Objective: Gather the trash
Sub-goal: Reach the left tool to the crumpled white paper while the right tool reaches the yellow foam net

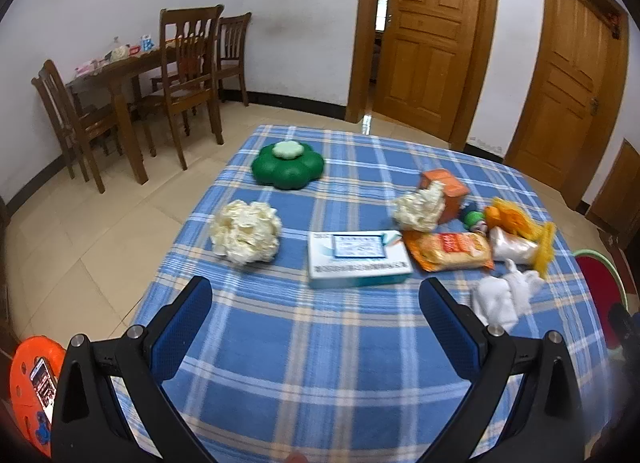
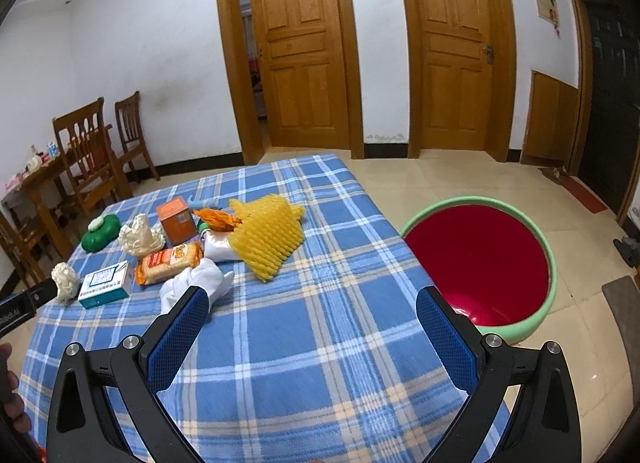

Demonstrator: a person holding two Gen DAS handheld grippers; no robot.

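Little legible print: one partial marking only

In the right wrist view, white letters reading roughly "Robot.AI" run along the black bar of the left tool point(image 2: 24, 305), which pokes in left of the white and teal cardboard box point(image 2: 105, 284). That box carries a blue printed label and a line of text on its side, and the orange snack packet point(image 2: 168, 263) just right of it has print too, all too blurred to read.
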